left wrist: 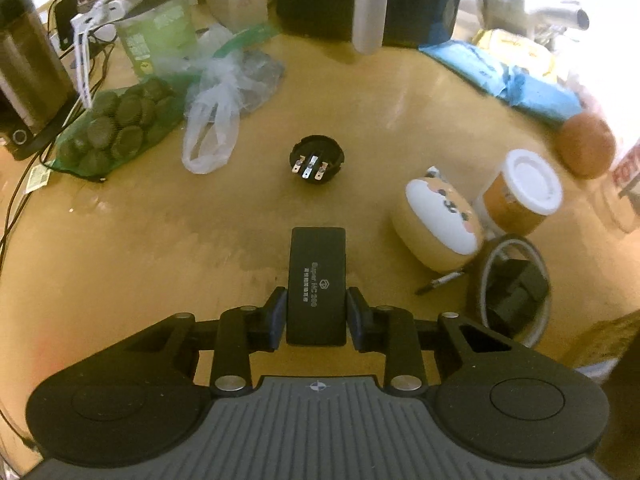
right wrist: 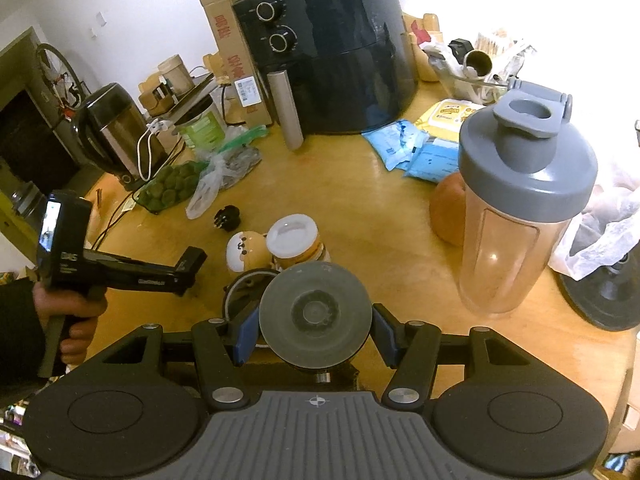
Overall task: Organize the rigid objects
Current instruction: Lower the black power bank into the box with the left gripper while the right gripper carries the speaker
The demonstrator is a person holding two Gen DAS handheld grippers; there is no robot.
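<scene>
My left gripper [left wrist: 316, 306] is shut on a flat black rectangular device [left wrist: 317, 276] with white lettering and holds it above the wooden table [left wrist: 140, 248]. A round black plug part [left wrist: 317, 160] with metal prongs lies ahead of it. My right gripper [right wrist: 314, 332] is shut on a round grey disc-shaped object [right wrist: 316, 314]. The left gripper also shows in the right wrist view [right wrist: 192, 264], at the left, beside the plug part [right wrist: 227, 218]. A clear shaker bottle [right wrist: 520, 208] with a grey lid stands at the right.
A cartoon-faced round container [left wrist: 440, 224], a white-lidded jar [left wrist: 520, 192] and a tape ring [left wrist: 516, 292] around a black block sit at the right. A bag of green discs [left wrist: 116, 128], plastic bags [left wrist: 224, 104], a kettle [right wrist: 108, 132], an air fryer [right wrist: 332, 48] and an orange [right wrist: 448, 208] crowd the table.
</scene>
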